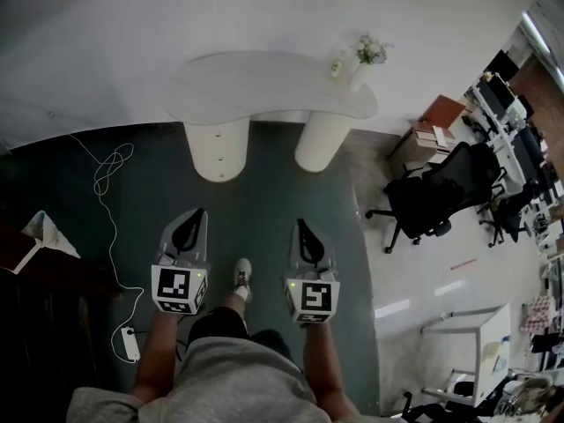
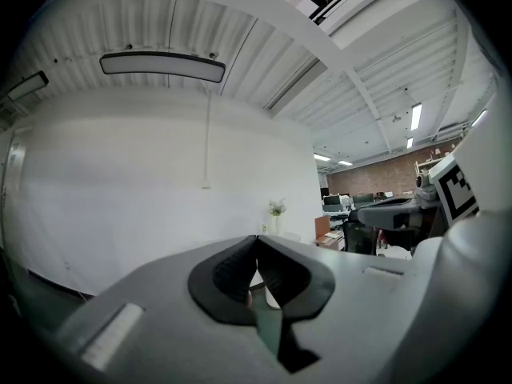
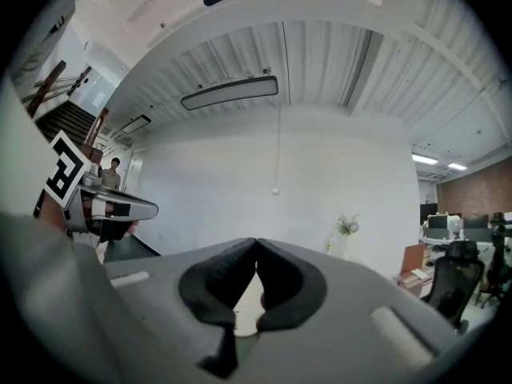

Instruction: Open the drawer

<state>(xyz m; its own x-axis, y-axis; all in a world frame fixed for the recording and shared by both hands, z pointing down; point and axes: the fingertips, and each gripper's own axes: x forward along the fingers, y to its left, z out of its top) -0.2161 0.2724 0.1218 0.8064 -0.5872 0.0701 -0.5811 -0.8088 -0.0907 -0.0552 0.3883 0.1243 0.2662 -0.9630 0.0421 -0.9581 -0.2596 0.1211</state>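
Observation:
No drawer shows plainly in any view. A white table stands ahead against the wall on two round pedestals; the left pedestal has two small dark dots on its front. My left gripper and right gripper are held level side by side over the dark floor, well short of the table, pointing at it. In the left gripper view the left gripper has its black pads together with nothing between them. The right gripper looks the same, tips touching and empty.
A vase of flowers stands on the table's right end. A black office chair and a low brown stand are to the right. A white cable runs along the floor at left to a power strip.

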